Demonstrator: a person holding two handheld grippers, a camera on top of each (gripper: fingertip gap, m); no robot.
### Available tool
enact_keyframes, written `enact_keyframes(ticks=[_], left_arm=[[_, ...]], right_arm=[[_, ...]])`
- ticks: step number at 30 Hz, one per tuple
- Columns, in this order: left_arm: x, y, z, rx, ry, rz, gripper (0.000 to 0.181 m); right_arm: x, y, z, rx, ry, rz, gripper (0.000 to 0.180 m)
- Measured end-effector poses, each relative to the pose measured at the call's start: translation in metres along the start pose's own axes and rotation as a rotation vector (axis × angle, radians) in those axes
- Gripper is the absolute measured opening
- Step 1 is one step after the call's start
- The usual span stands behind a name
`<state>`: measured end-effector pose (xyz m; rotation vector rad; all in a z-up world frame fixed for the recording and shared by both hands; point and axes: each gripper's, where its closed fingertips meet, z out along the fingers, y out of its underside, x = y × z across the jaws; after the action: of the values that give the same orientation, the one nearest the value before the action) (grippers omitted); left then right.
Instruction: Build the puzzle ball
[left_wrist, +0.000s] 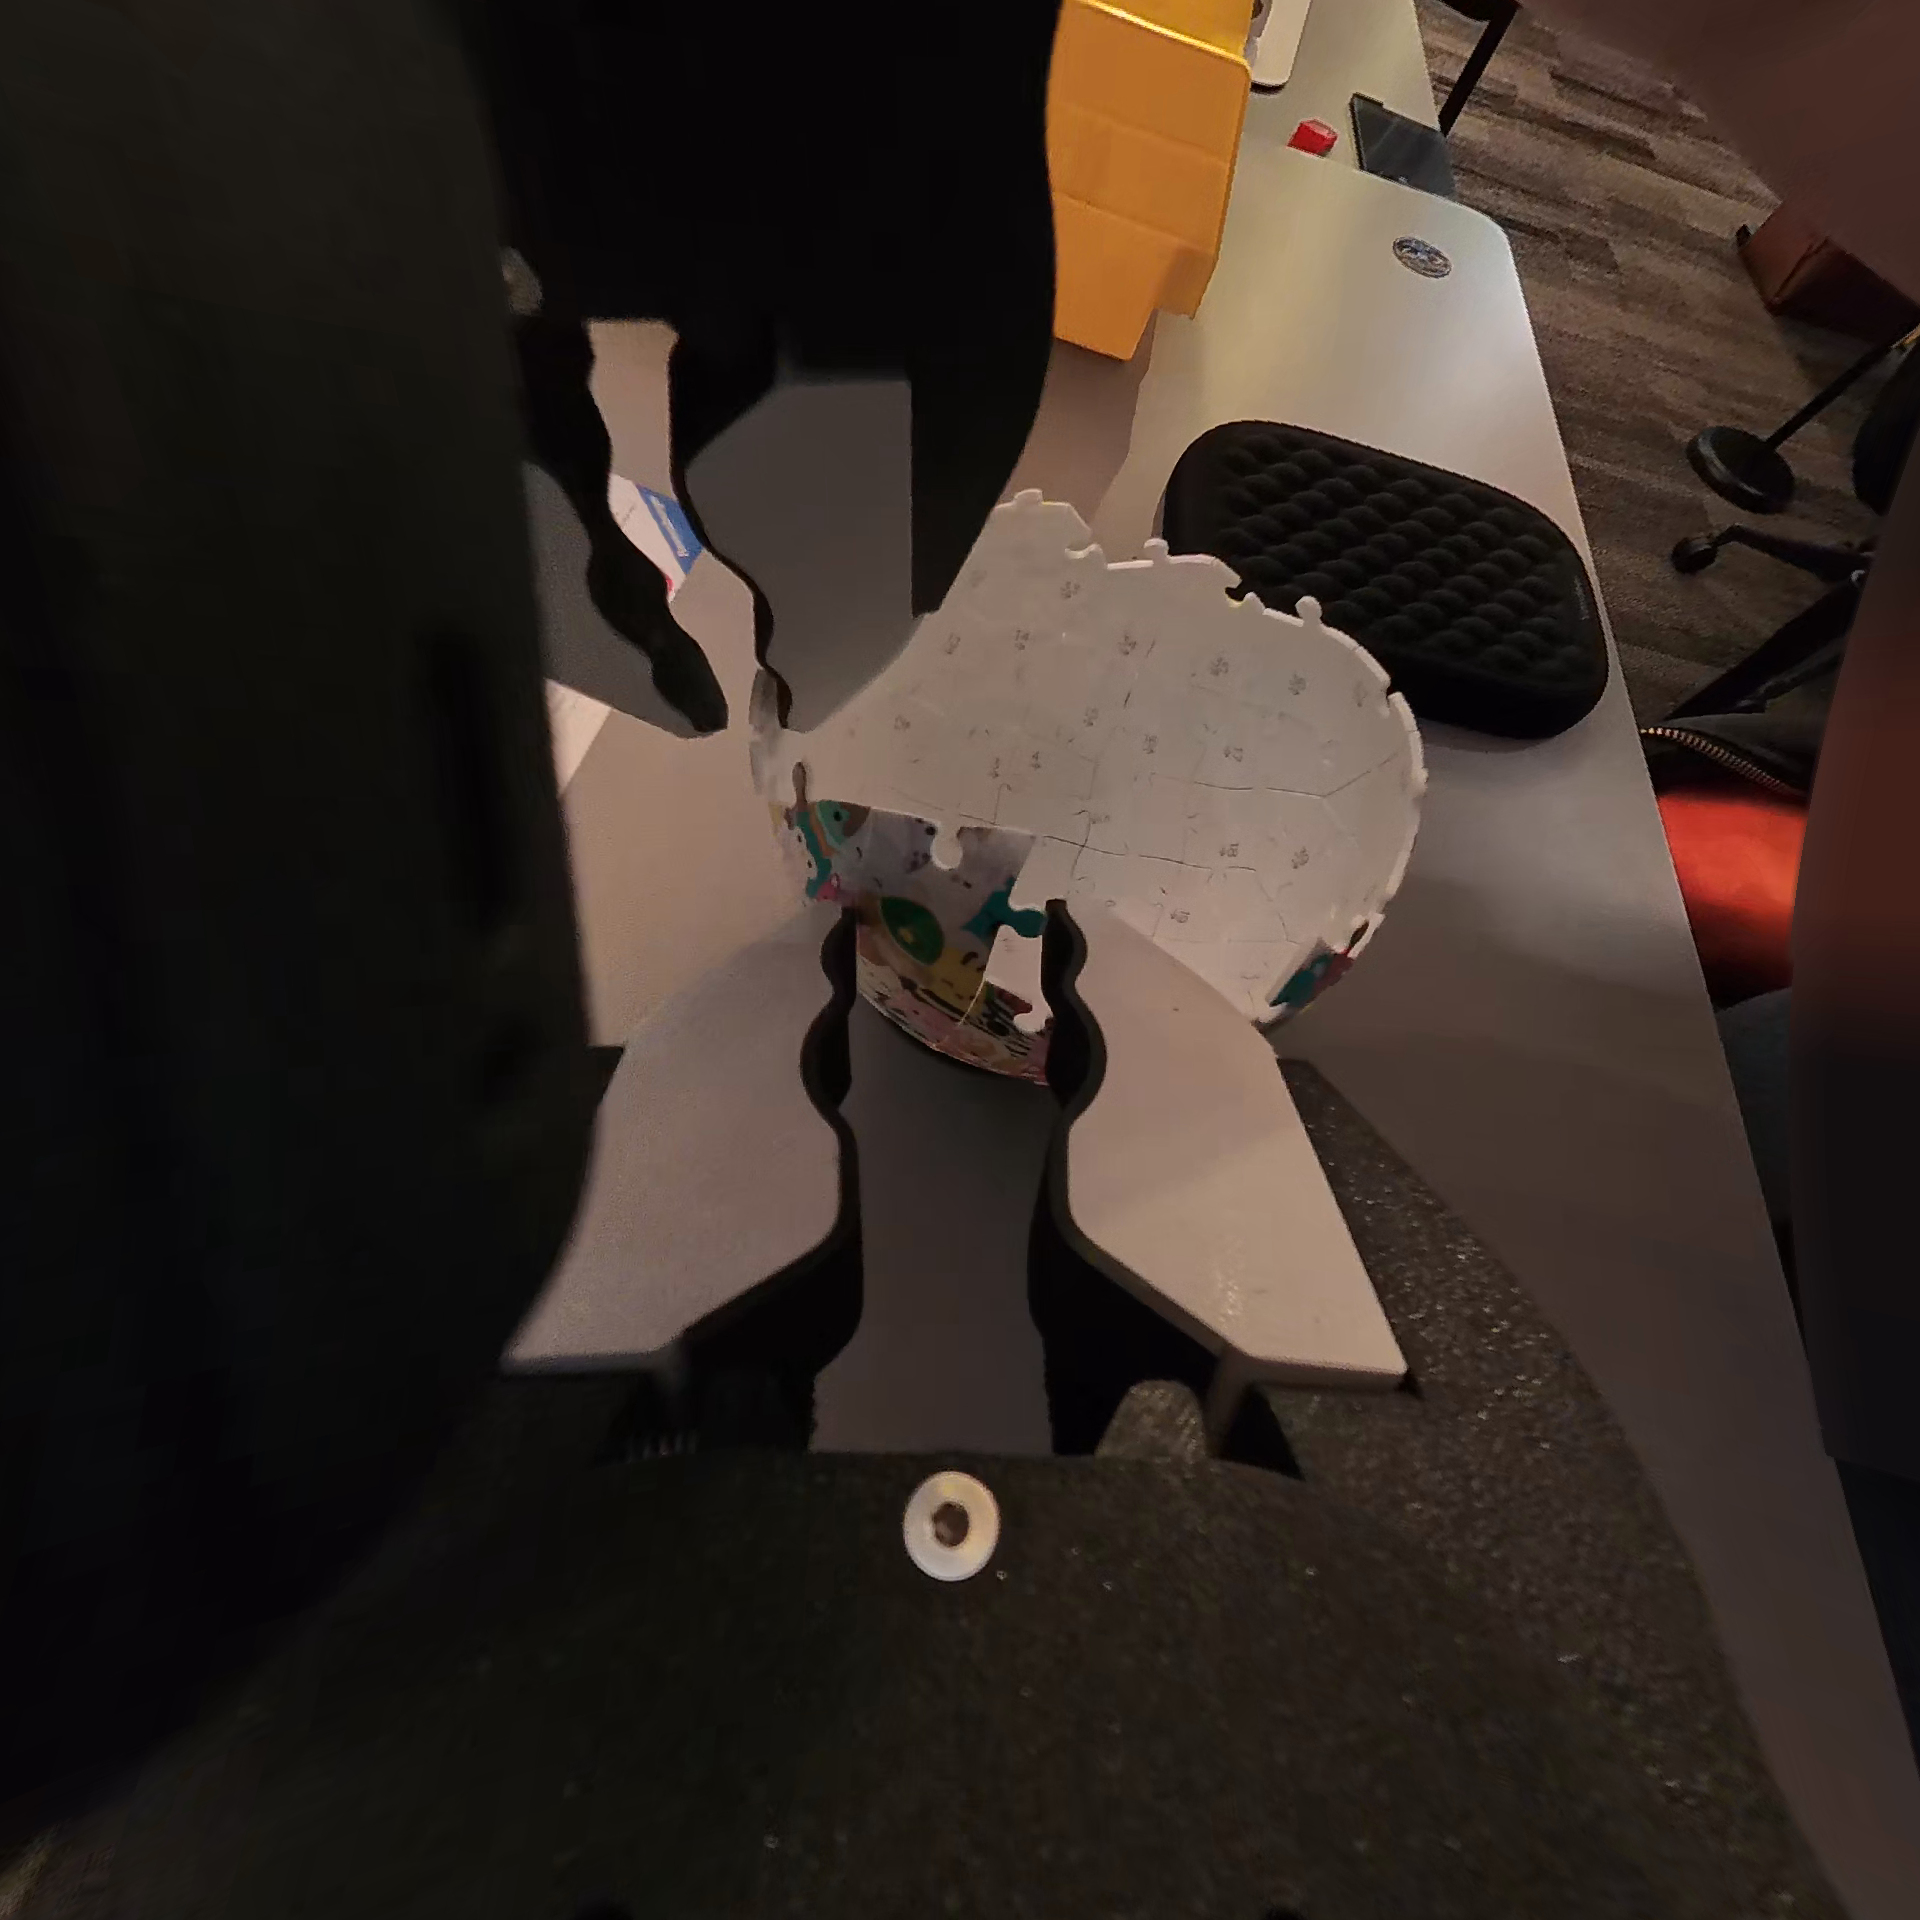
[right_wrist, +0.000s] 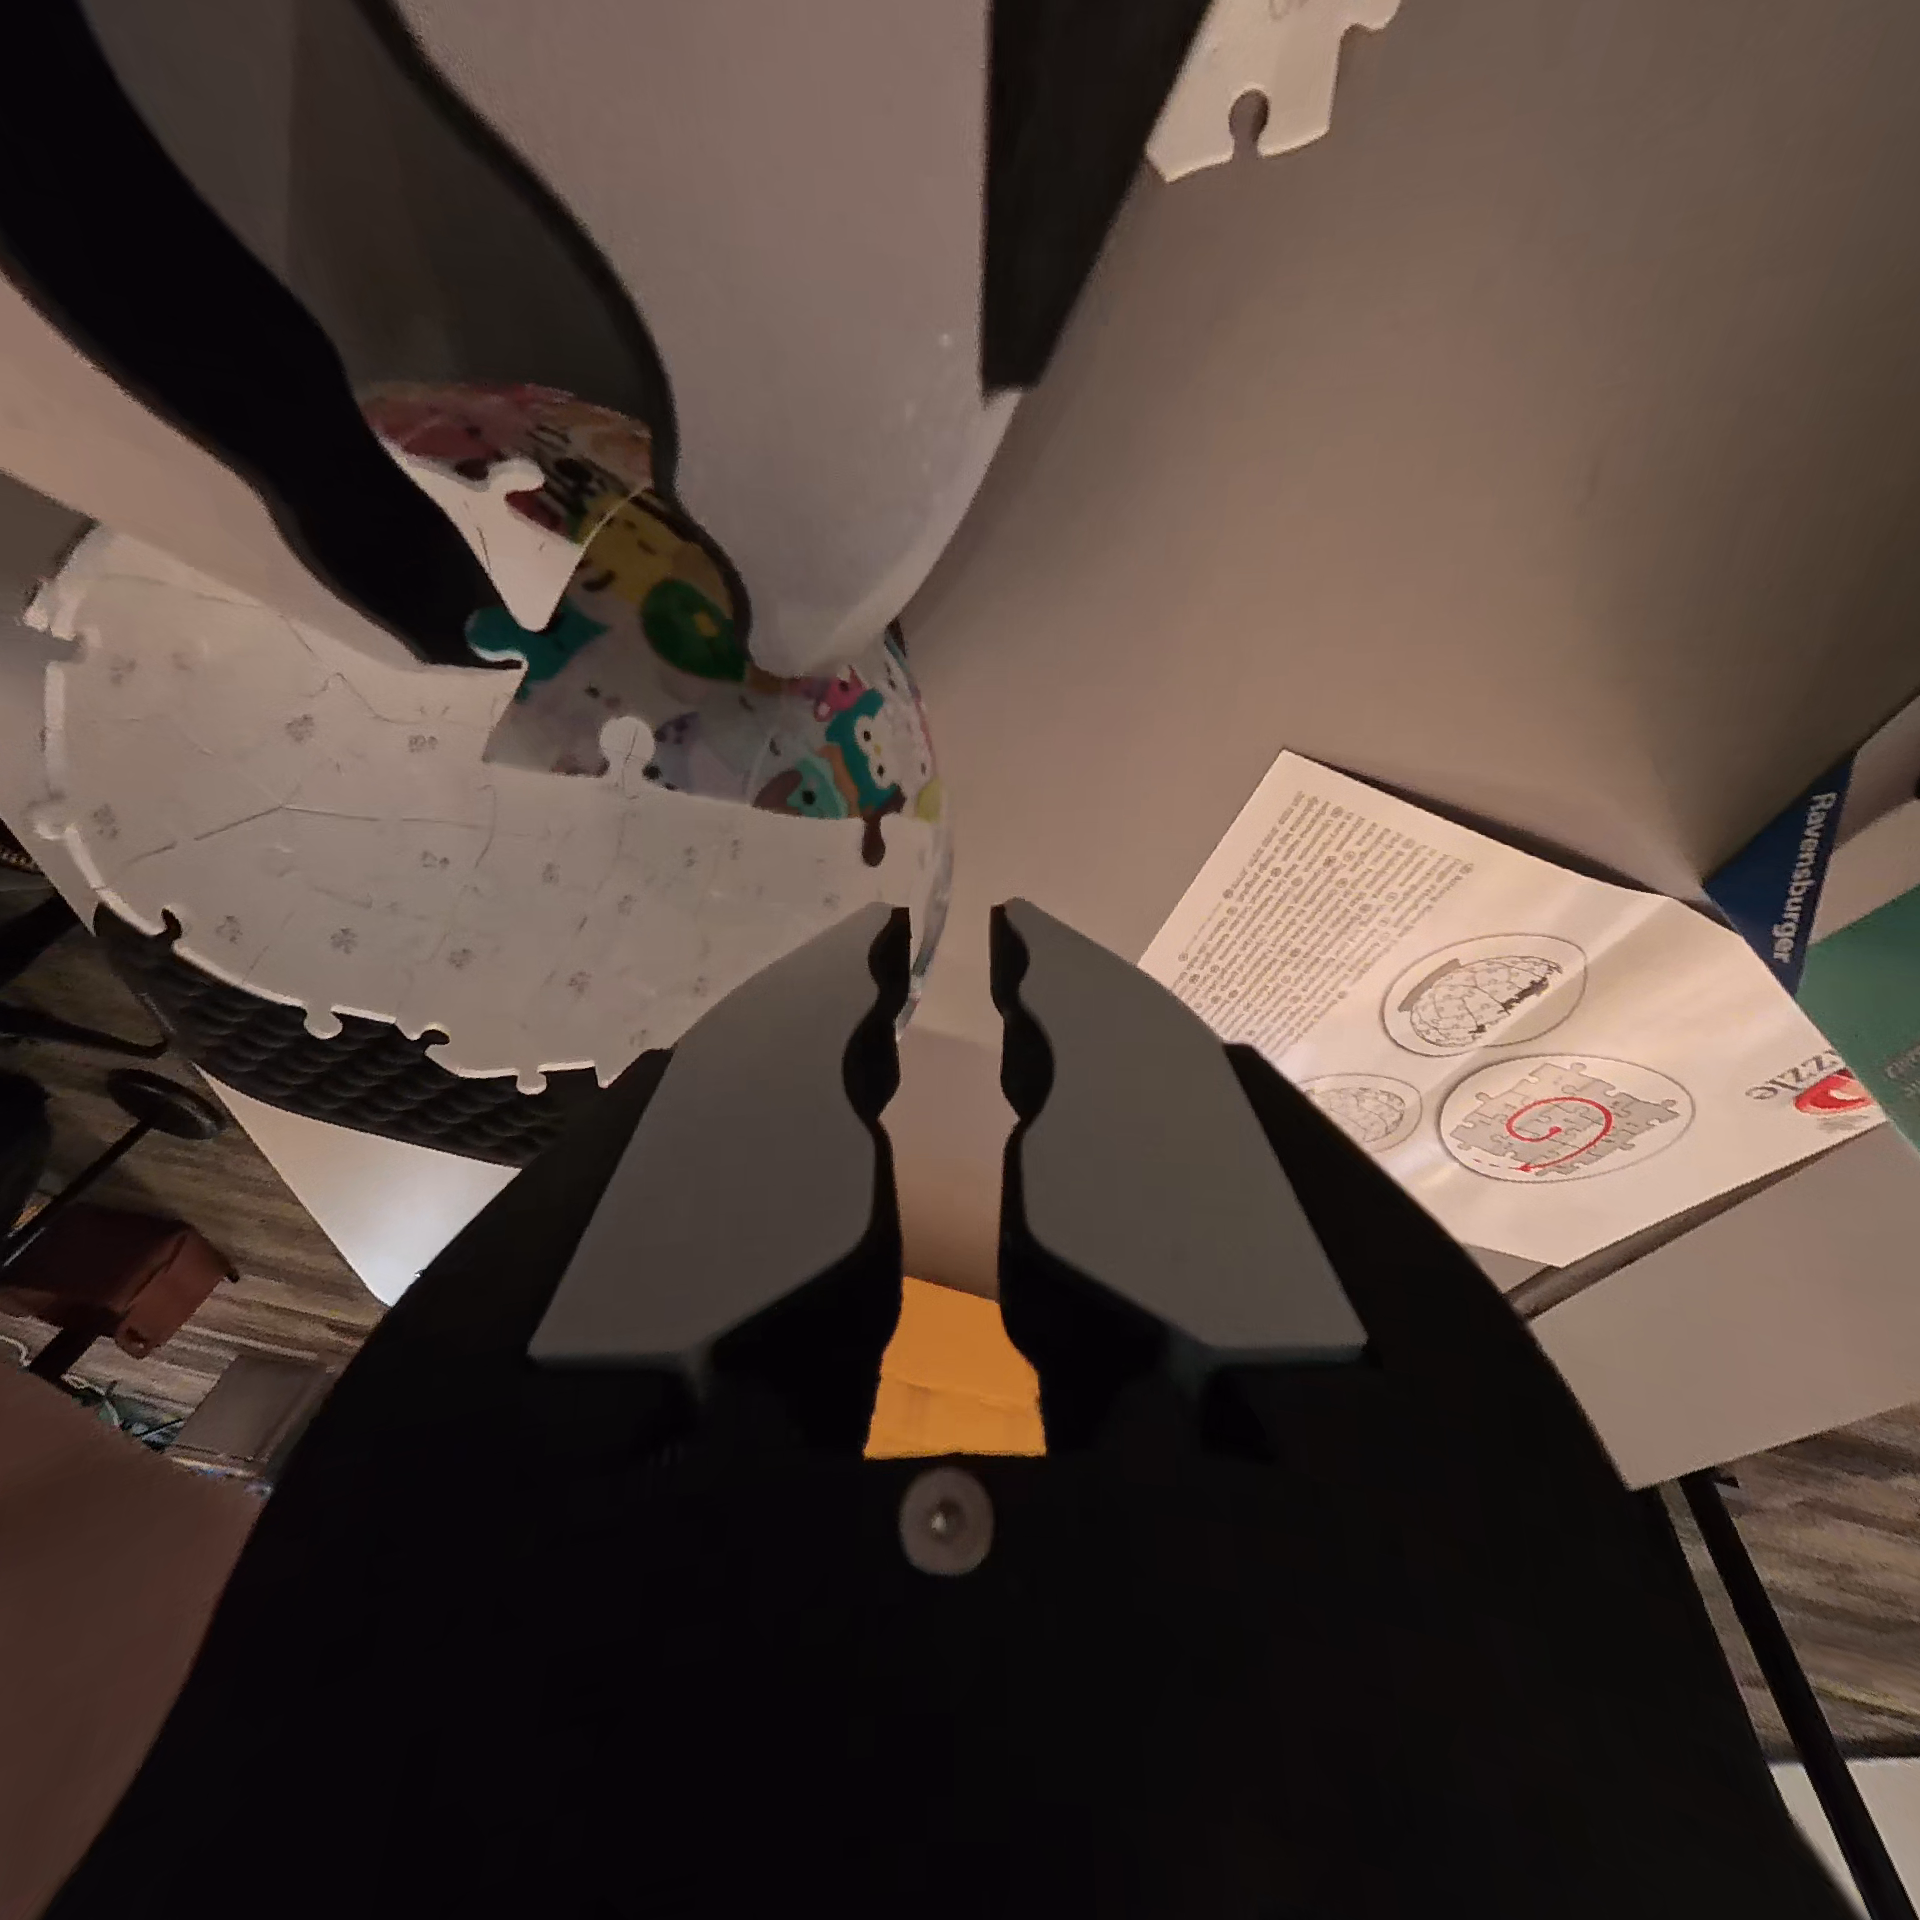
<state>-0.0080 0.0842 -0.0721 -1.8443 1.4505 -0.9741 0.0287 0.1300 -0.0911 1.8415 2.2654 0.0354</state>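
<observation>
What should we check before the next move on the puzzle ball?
1. Room left in the puzzle ball for more pieces: ok, the shell is open.
2. Fingers of the left gripper either side of the ball's lower edge: ok.
3. Left grip tight: cannot tell.
4. Tip of the right gripper at the ball's rim: ok; holding a piece: cannot tell.
5. A spare white piece nearby: ok.
6. The instruction sheet in sight: ok.

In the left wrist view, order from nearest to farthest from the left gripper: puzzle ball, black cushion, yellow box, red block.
From the left gripper:
1. puzzle ball, at its fingertips.
2. black cushion, behind on the right.
3. yellow box, farther back.
4. red block, far right, farthest.
</observation>
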Motion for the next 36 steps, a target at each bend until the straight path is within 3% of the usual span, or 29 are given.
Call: enact_keyframes(ticks=[11, 19, 23, 29, 36], left_arm=[[-0.002, 0.0, 0.0, 0.017, -0.005, -0.002, 0.032], [0.0, -0.002, -0.003, 0.039, -0.003, -0.008, 0.032], [-0.001, -0.003, -0.004, 0.064, -0.004, -0.024, 0.032], [-0.002, -0.001, -0.001, 0.061, 0.009, -0.04, 0.033], [-0.002, -0.001, -0.002, 0.071, 0.009, -0.045, 0.033]], right_arm=[[0.005, 0.0, -0.012, 0.101, 0.017, 0.058, 0.022], [0.014, 0.002, -0.047, 0.408, 0.109, 0.179, 0.032], [0.005, 0.016, -0.054, 0.556, 0.146, 0.261, 0.031], [0.008, 0.025, -0.04, 0.564, 0.251, 0.358, 0.027], [0.001, 0.005, -0.04, 0.655, 0.147, 0.41, 0.019]])
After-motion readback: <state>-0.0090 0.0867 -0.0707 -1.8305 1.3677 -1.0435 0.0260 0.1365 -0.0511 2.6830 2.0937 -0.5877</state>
